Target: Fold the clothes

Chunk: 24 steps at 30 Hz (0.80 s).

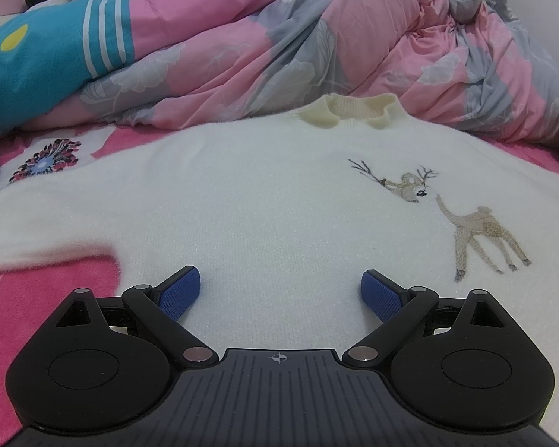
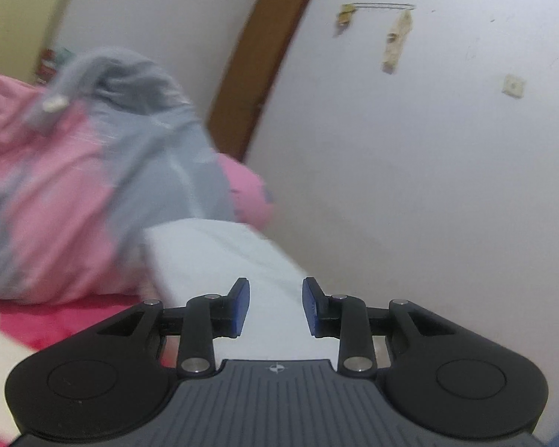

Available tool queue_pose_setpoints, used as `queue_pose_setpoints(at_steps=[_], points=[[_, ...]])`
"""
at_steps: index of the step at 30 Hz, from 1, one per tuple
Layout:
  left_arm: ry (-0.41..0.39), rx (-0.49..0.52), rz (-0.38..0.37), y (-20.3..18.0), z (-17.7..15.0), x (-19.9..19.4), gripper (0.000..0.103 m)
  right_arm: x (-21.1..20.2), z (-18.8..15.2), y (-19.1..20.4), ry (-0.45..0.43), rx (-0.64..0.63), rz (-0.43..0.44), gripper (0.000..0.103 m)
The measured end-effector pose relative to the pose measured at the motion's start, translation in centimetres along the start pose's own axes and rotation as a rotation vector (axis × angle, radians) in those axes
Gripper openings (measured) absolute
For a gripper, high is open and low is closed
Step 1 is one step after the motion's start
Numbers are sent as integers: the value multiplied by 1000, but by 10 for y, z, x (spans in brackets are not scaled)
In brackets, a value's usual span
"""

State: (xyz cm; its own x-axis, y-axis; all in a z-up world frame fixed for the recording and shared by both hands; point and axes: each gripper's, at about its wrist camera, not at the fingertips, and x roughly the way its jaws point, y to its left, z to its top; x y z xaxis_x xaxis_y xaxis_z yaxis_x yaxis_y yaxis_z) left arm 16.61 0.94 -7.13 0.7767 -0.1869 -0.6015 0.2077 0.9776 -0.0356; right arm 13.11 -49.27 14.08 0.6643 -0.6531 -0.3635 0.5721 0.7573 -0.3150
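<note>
Hovering low over the white sweater (image 1: 242,201), the left tool (image 1: 279,290) has its blue pads spread wide, pinching nothing. The sweater lies flat on the pink bed (image 1: 37,298), collar toward a rumpled pink-and-grey quilt (image 1: 279,56). The right tool (image 2: 275,305) stands partly spread and empty above a blurred white fold.

Left wrist near sweater (image 1: 242,193), right wallward
</note>
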Motion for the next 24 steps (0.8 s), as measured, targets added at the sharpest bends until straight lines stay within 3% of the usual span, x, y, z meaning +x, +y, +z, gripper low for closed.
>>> queue_pose_setpoints(at_steps=[5, 7, 11, 13, 14, 15, 21, 24], points=[[-1, -8, -7, 2, 0, 0, 95, -39, -28, 41, 44, -38, 211, 33], [-2, -12, -11, 2, 0, 0, 95, -42, -43, 48, 82, -36, 247, 33], [-2, -15, -12, 3, 0, -1, 96, -20, -79, 38, 222, 104, 303, 32], [-2, -12, -11, 2, 0, -1, 96, -3, -106, 27, 284, 191, 311, 32], [-1, -10, -10, 2, 0, -1, 96, 5, -119, 26, 296, 176, 297, 32], [-1, -9, -10, 1, 0, -1, 96, 13, -131, 26, 307, 155, 282, 32], [1, 0, -3, -1, 0, 0, 97, 47, -191, 66, 259, -315, 126, 31], [0, 2, -2, -1, 0, 0, 97, 61, -204, 76, 249, -414, 89, 31]])
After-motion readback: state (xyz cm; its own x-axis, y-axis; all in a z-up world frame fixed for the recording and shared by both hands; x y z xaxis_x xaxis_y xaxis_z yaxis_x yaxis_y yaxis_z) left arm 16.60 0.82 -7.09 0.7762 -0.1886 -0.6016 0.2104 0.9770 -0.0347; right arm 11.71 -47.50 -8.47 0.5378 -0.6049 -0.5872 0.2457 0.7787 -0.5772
